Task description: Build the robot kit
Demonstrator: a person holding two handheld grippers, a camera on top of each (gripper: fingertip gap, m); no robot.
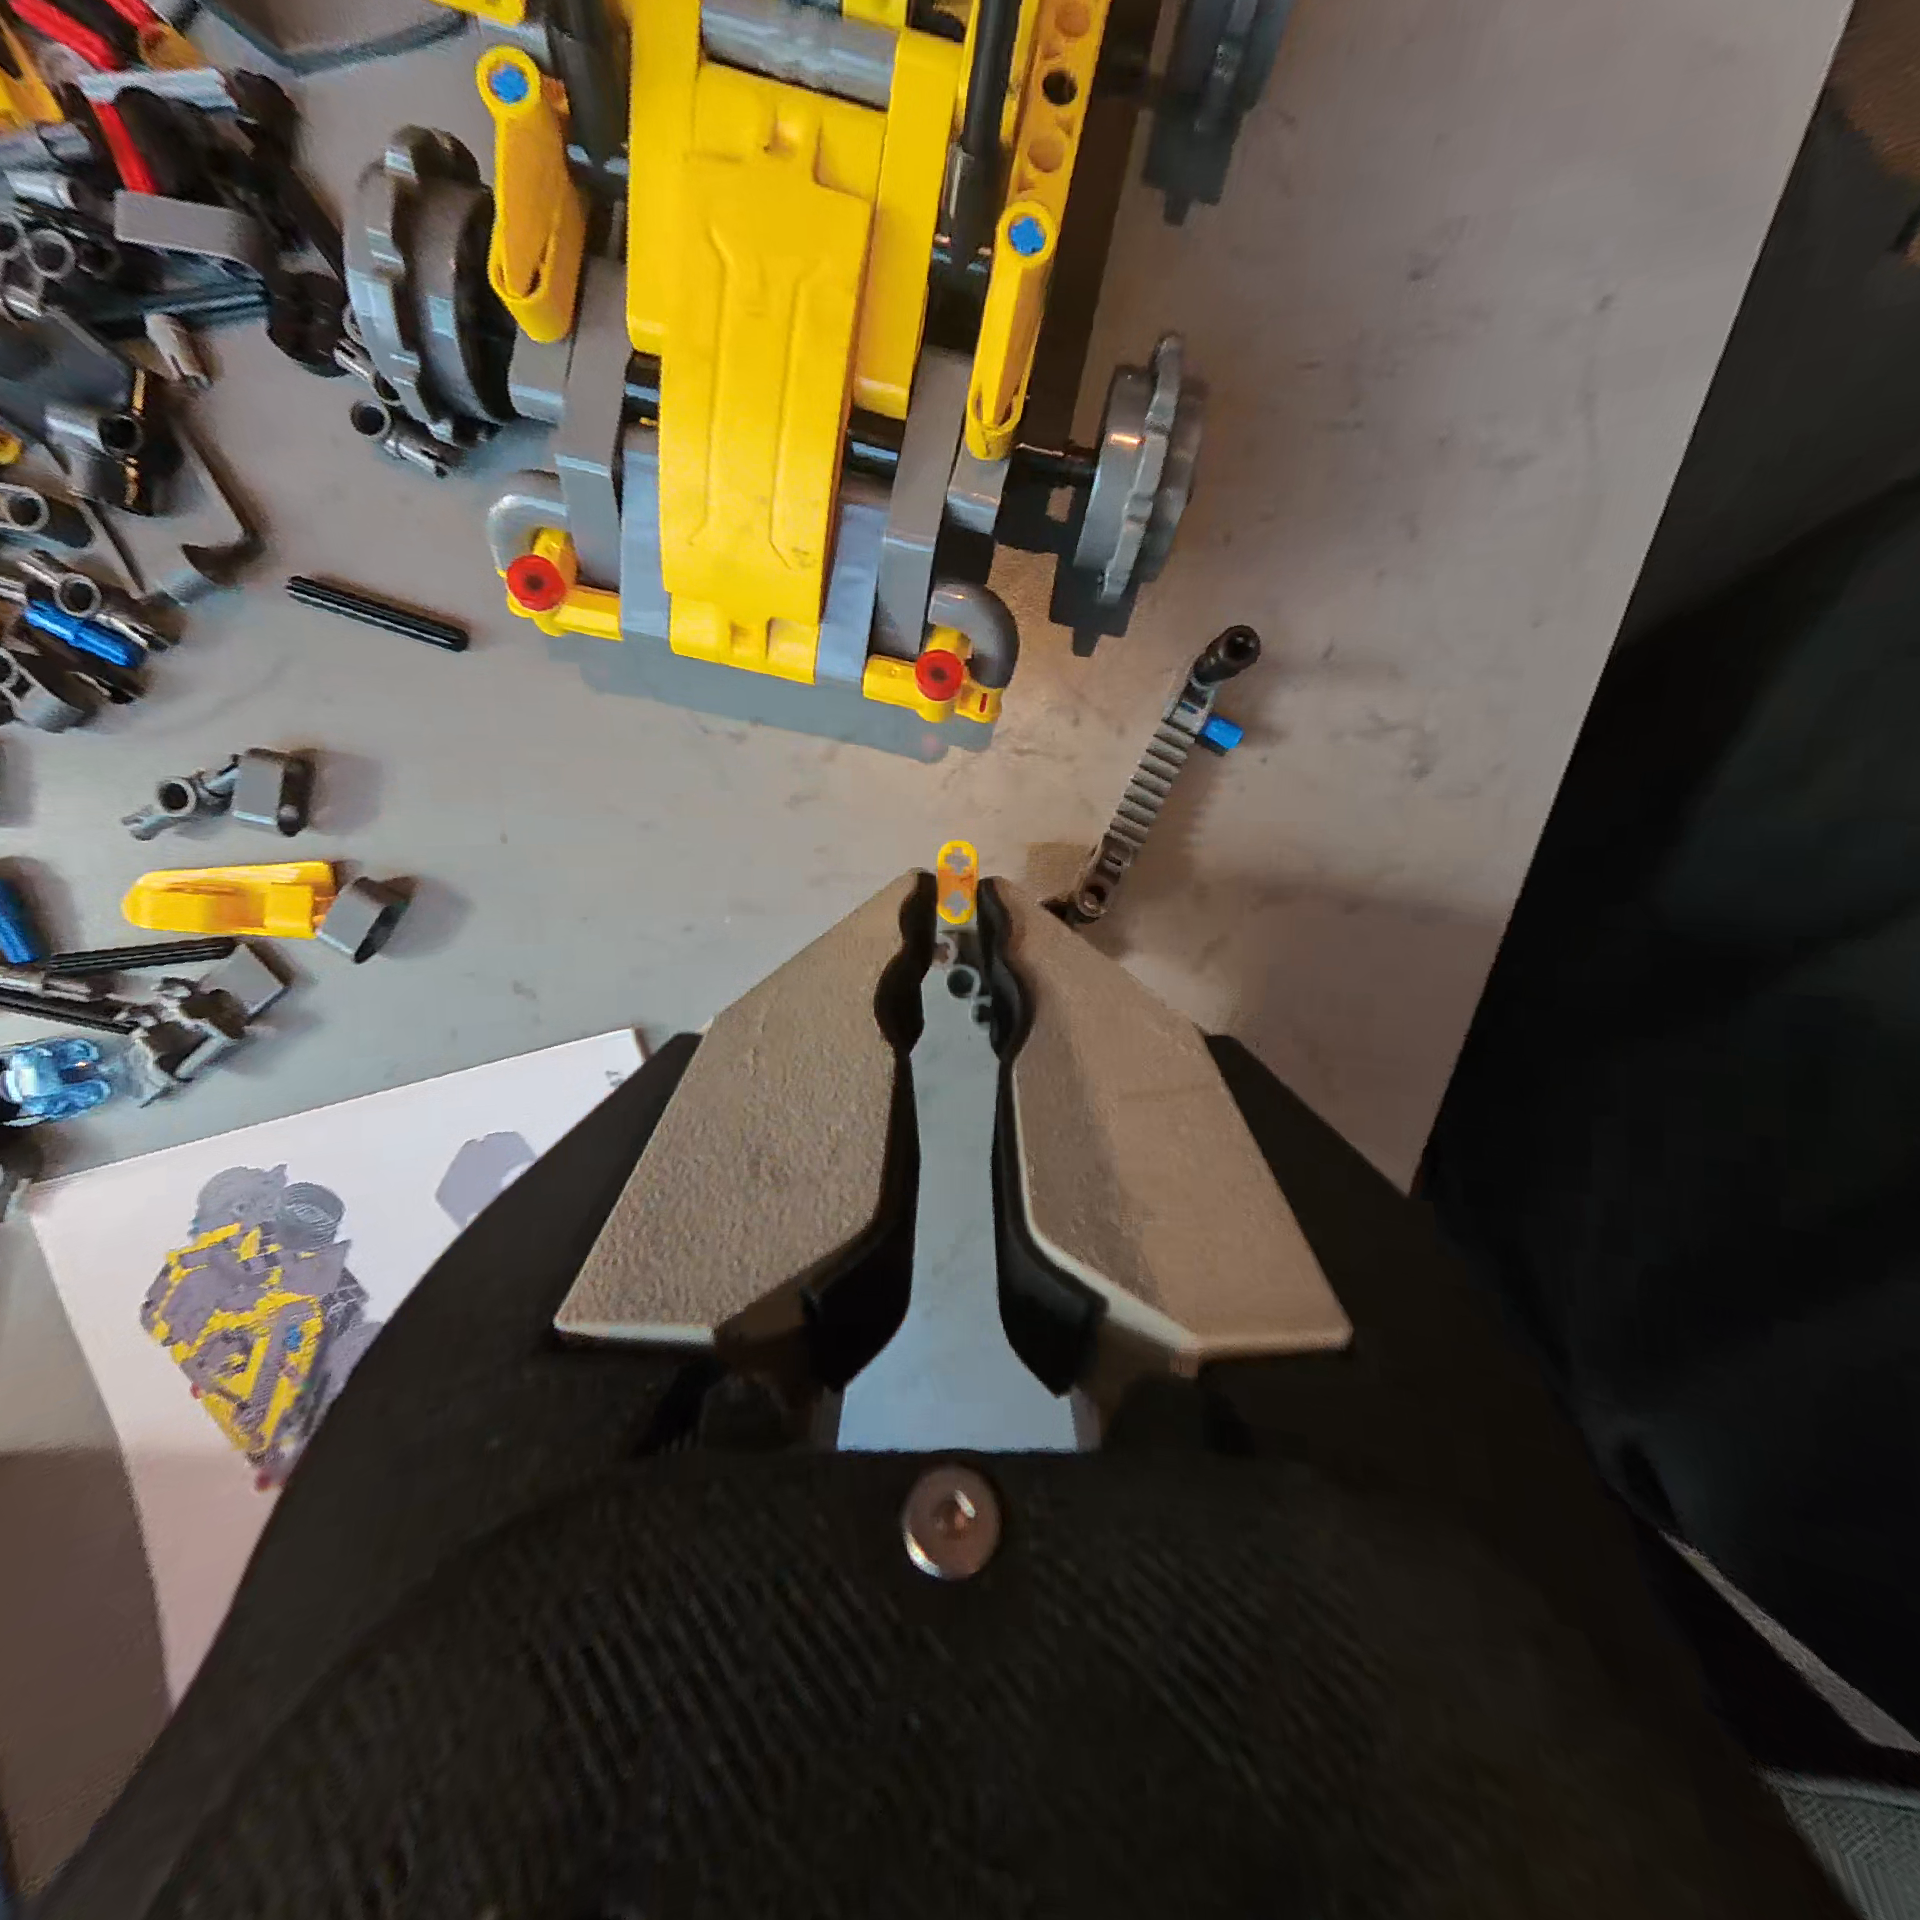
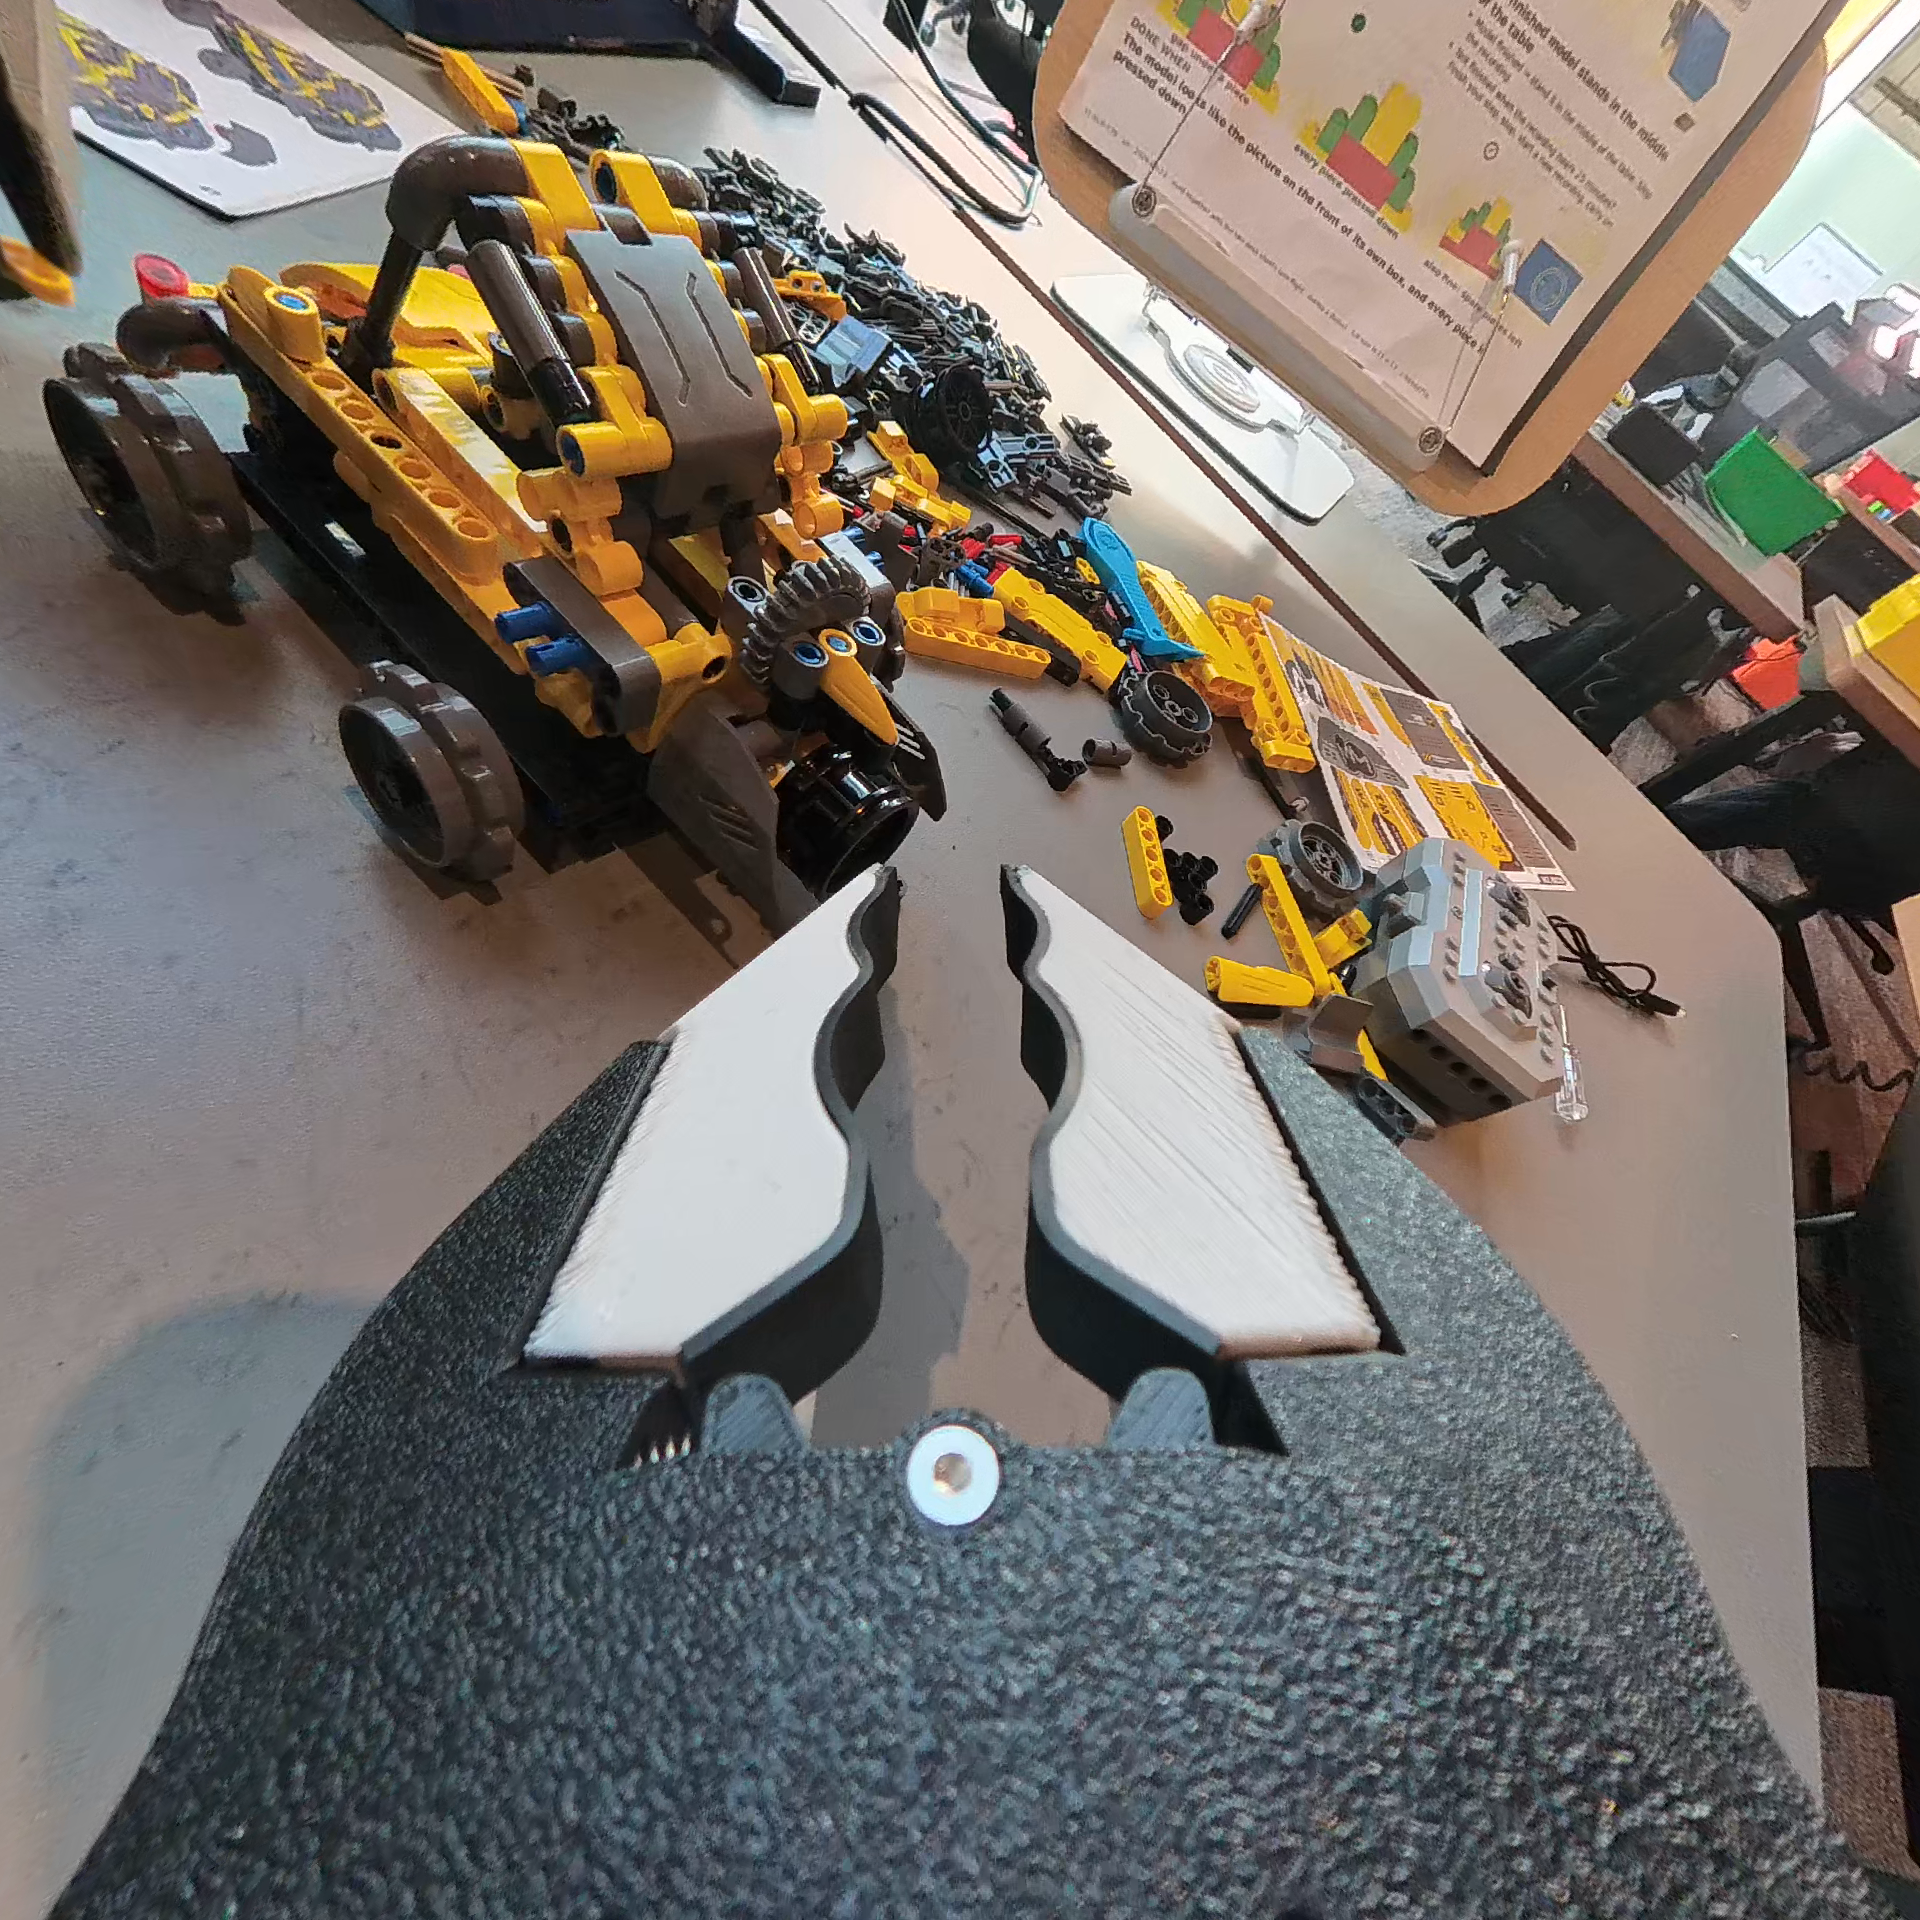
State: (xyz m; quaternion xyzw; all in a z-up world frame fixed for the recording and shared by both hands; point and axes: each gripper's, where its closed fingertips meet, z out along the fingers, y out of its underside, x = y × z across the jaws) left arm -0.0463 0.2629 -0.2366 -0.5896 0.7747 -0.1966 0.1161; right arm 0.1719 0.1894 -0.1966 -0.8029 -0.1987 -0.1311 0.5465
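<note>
The model [image 1: 748, 343] runs off the top edge of the left wrist view, its front unseen. The left tongs [image 1: 957, 902] cover the lower end of a small yellow link [image 1: 957, 878], and the grey bit [image 1: 964, 982] behind it is too hidden to identify. Parts [image 1: 73, 343] at the left edge are blurred and cropped. The booklet [image 1: 343, 1226] is half covered. In the right wrist view, a board [image 2: 1455, 208] is cut off above.

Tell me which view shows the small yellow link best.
Left wrist view: the small yellow link sits pinched in the left tongs, close and sharp. The right wrist view shows only an orange-yellow sliver at its left edge, perhaps the same piece.
</note>
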